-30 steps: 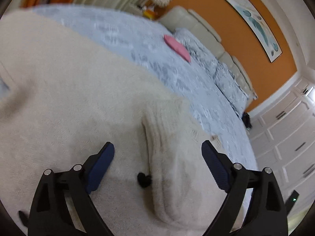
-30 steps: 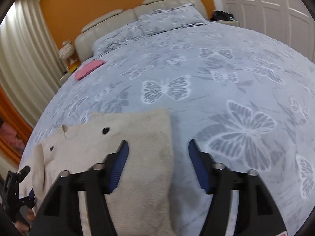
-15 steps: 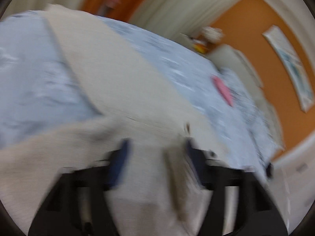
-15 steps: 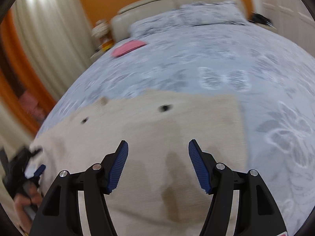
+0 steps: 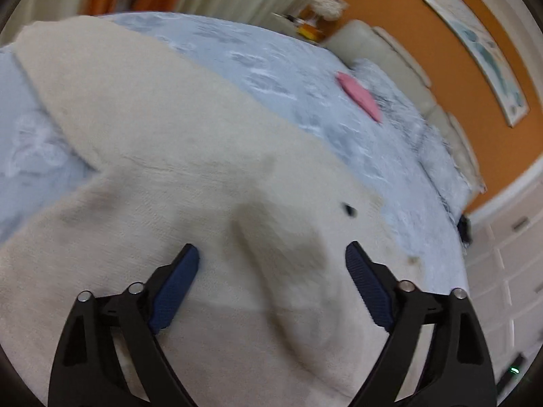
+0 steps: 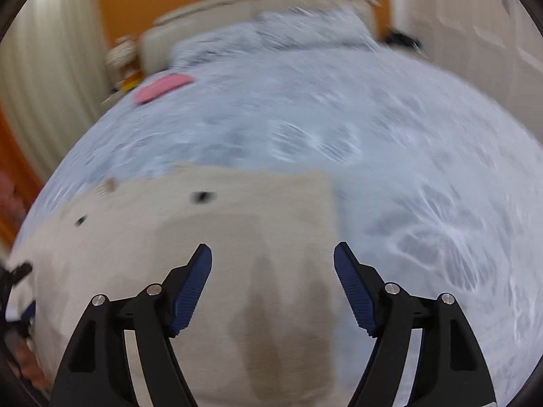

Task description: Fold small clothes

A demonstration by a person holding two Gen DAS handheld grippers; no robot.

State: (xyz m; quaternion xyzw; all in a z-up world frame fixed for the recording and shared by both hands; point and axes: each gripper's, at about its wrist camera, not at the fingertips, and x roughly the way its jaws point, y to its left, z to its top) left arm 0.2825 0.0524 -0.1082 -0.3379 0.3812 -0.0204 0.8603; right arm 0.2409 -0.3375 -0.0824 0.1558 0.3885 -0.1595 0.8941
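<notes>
- Cream knitted garment [image 5: 190, 156] lies spread over a pale blue bedspread [image 5: 278, 68] printed with butterflies, taking up most of the near part of the bed.
- Fabric looks soft and finely ribbed; in the left wrist view one sleeve-like arm runs away toward the upper left, and a raised fold or ridge of cloth stands between the fingers.
- Small dark spots [image 6: 203, 196], perhaps buttons or eyes, sit on the cream cloth; blur hides what they are.
- In the right wrist view the garment [image 6: 237, 224] ends in a straight edge on the right, with bare bedspread [image 6: 407, 135] beyond.
- Left gripper [image 5: 271, 264] hangs over the garment with its jaws wide, having just been closing a little; the pads press on nothing.
- Right gripper [image 6: 273, 264] is likewise spread wide above the cloth, its jaws just having opened further, gripping nothing.
- Folded pink item [image 5: 359, 96] rests well apart, near the pillows.
</notes>
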